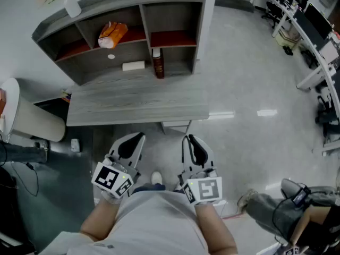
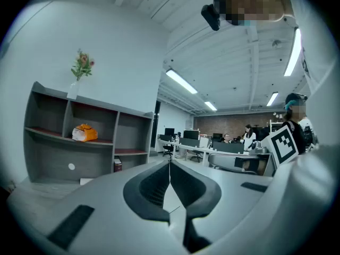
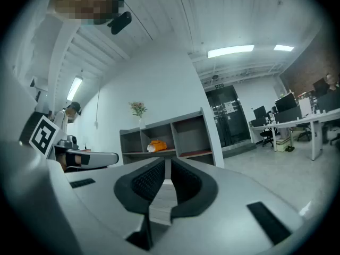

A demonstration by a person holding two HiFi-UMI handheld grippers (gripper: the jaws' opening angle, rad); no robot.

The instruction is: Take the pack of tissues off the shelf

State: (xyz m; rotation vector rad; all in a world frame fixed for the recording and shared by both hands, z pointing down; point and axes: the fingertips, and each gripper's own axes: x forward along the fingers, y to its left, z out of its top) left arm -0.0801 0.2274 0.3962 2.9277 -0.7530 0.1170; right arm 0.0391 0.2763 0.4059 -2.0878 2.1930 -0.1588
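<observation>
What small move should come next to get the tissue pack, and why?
Probably raise the left gripper forward toward the upper middle compartment of the shelf. The orange tissue pack lies there, while that gripper hangs low, short of the desk, jaws shut, so they must open on approach.

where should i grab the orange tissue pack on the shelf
Pinch the pack across its short width, coming through the open front of the shelf. It lies flat in the middle bay, walled both sides and roofed, so only the front is free.
</observation>
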